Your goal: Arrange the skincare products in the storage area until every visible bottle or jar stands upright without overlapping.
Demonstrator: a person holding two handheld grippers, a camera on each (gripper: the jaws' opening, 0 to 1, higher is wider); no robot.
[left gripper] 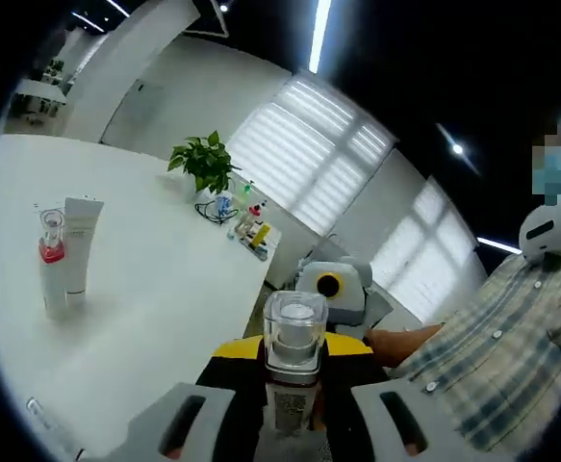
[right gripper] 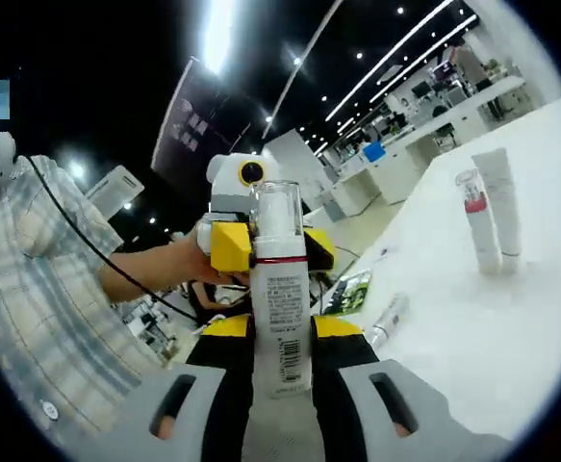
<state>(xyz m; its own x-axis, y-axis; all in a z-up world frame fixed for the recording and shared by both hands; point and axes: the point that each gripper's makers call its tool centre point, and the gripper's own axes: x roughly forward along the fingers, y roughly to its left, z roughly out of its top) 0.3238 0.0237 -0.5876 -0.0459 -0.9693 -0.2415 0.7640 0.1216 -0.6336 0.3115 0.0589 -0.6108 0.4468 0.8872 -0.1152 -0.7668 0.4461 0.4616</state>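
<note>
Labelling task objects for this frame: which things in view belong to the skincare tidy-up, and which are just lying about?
Job:
clear-capped white bottle, held between both tongs
red-collared white bottle, upright
white squeeze tube, upright beside it
small tube lying flat

Lying about:
green potted plant
desk clutter and cable

White counter (left gripper: 155, 289); clear-capped bottle (right gripper: 280, 298) with white label, red band; white tube (left gripper: 81, 245); plaid grey-green shirt (left gripper: 497, 337).

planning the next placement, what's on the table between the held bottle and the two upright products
Bare white table in the left gripper view. The clear-capped bottle is apart from the red-banded bottle and white tube.
</note>
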